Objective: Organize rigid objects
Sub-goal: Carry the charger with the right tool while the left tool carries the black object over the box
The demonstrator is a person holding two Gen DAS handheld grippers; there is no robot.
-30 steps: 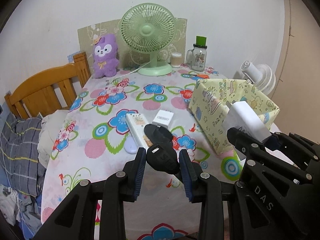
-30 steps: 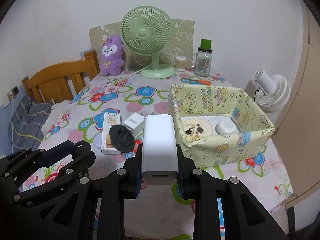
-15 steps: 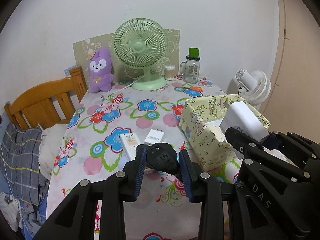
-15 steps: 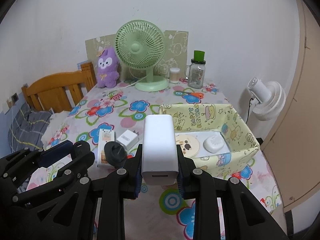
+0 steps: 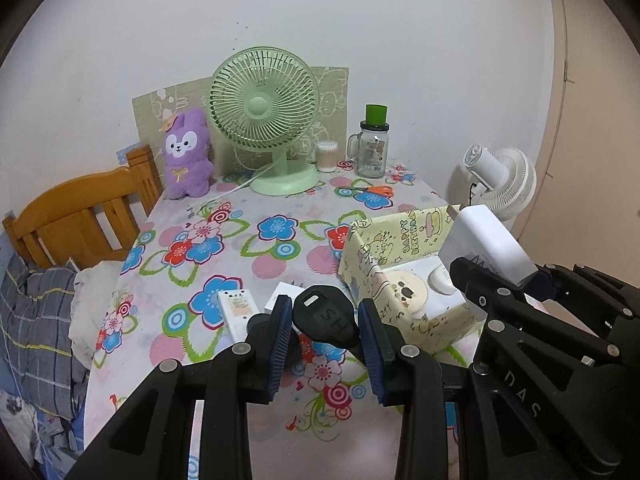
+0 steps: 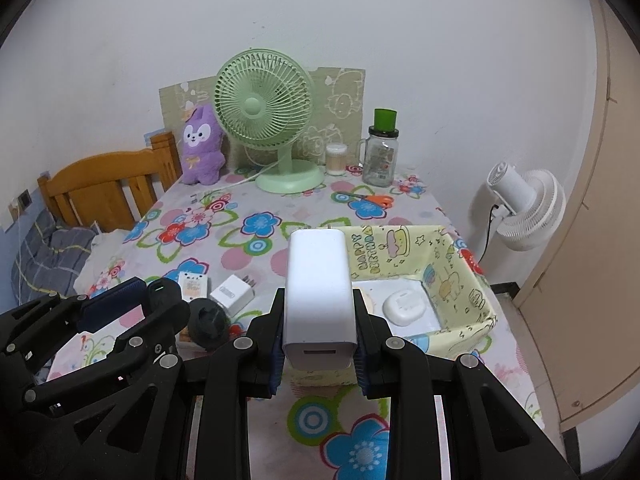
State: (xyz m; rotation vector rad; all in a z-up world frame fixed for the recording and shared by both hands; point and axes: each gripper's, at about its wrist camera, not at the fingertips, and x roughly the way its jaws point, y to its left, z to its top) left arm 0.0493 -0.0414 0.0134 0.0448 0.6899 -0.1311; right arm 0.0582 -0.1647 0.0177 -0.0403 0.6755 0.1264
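Two items are held above the tabletop (image 5: 248,256): a black key fob (image 5: 325,317) clamped in the left hand-held gripper (image 5: 324,334), a white charger (image 6: 319,292) clamped in the right hand-held gripper (image 6: 318,344).

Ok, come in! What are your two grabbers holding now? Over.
Left gripper shut on black plug. Right gripper shut on white charger. Yellow box ahead, path clear.

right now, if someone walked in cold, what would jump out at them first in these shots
Both grippers are loaded: the right gripper clamps a white charger block just short of the yellow birthday-print box, and the left gripper grips a black plug piece over the flowered tablecloth. Behind them, the green desk fan stands by the wall beside a purple plush toy.
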